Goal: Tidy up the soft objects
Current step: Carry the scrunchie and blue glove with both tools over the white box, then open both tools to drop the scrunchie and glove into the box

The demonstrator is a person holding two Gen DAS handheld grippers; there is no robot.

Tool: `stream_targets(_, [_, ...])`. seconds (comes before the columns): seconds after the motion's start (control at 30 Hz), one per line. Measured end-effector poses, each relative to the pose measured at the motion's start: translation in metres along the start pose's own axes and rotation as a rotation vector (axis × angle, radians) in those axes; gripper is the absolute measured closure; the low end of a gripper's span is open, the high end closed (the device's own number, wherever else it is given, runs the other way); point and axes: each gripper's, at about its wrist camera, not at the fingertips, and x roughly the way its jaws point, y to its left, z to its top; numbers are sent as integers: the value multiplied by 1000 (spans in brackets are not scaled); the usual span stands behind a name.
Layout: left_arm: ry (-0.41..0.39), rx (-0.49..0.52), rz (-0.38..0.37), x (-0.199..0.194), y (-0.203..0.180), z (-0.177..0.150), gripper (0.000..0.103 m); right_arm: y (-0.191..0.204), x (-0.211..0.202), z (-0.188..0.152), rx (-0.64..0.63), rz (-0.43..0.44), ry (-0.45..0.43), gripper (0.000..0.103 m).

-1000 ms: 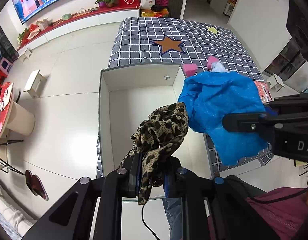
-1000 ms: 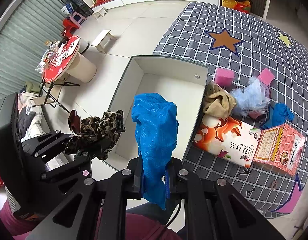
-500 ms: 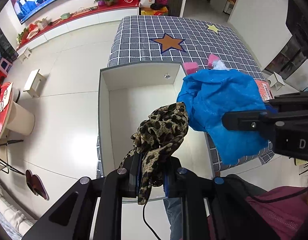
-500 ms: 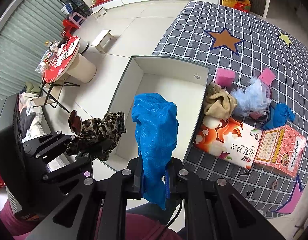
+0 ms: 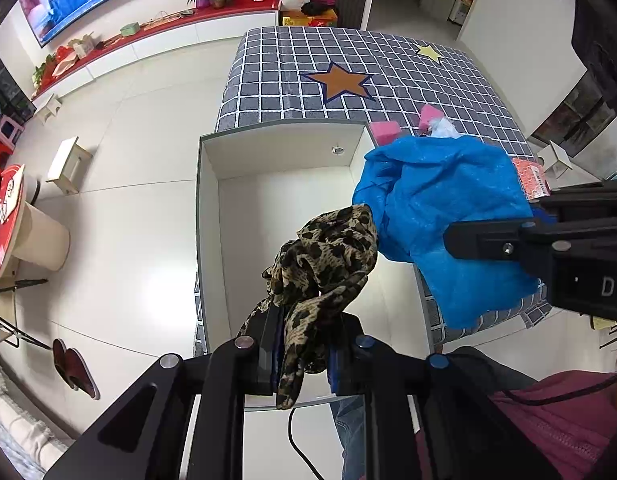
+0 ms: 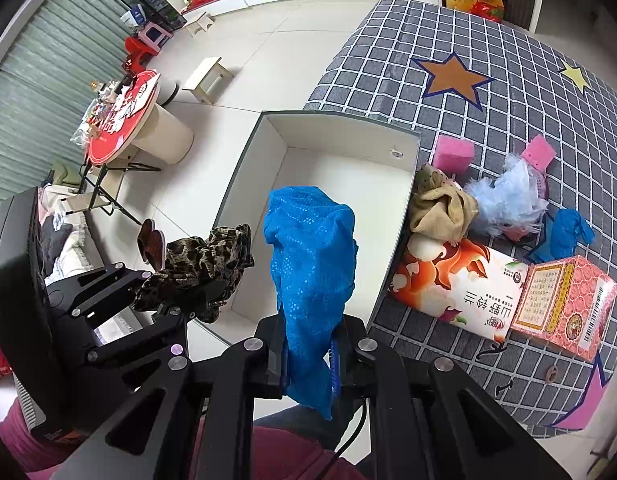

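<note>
Holding both cloths above the white box [image 6: 332, 160], your left gripper [image 5: 300, 354] is clenched on the leopard cloth [image 5: 324, 256] and your right gripper [image 6: 308, 354] grasps the blue cloth [image 6: 312, 256]. On the checked surface [image 6: 488, 32], the tissue pack [image 6: 456, 292] shows Chinese characters, not readable for me; the right gripper's body reads "DA".

Your left gripper [image 5: 300, 352] held the patterned cloth [image 5: 324, 256] above the near end of the open box [image 6: 264, 168], with your right gripper [image 6: 308, 356] holding its cloth [image 6: 312, 264] just to the right of it. The box sat at the table's [image 6: 508, 48] left edge. Right of the box lay a crumpled cloth [image 6: 440, 208], a tissue pack [image 6: 456, 292] and a carton [image 6: 560, 308], with 2 sponges [image 6: 452, 152] behind them.
</note>
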Motion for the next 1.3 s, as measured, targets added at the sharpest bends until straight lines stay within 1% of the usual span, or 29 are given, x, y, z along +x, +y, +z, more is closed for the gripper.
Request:
stream_targets(0.33, [7,-14,0,5,6,3,85,4,8,4,-6,15,21,87])
stream_targets(0.53, [11,-35,-3,12,12,5,85,6,16,7,-11,33,50,87])
stream_targets(0.77, [41,-42,1,23,13,2,83,8,21,12,-26,17,53,87])
stream_targets(0.83, [40,-37,7,23,11,2,78,10,22,12,-32,12,55,87])
stream_targets(0.87, [40,-36,9,22,11,2,70,10,22,12,-34,11,58,87])
stream_targets(0.9, [39,-34,11,23,11,2,57,11,22,12,-35,10,61,87])
stream_targets(0.93, [35,-32,17,22,10,2,50,11,23,12,-36,6,64,87])
stream_targets(0.97, [29,-31,19,21,10,2,37,11,23,12,-35,1,68,86])
stream_targets(1.0, [20,-31,17,20,9,2,25,11,23,12,-35,-3,70,75])
stream_targets(1.03, [14,-34,11,19,10,3,21,10,22,13,-34,-5,69,63])
stream_targets(1.07, [7,-38,1,18,10,3,20,10,22,13,-32,-5,66,31])
stream_targets(1.1, [2,-41,-8,17,10,4,19,9,20,13,-29,0,58,10])
stream_targets(1.17, [-11,-56,-18,16,12,5,11,8,15,14,-24,6,38,9])
stream_targets(1.2, [-17,-62,-26,15,12,6,11,7,14,14,-21,-2,40,7])
stream_targets(1.23, [-24,-72,-41,14,14,6,11,6,14,15,-17,-10,45,1])
stream_targets(1.27, [-32,-81,-53,14,16,7,9,5,14,15,-9,-15,50,0])
stream_targets(1.3, [-39,-93,-73,13,18,9,4,2,14,14,-1,-21,53,0])
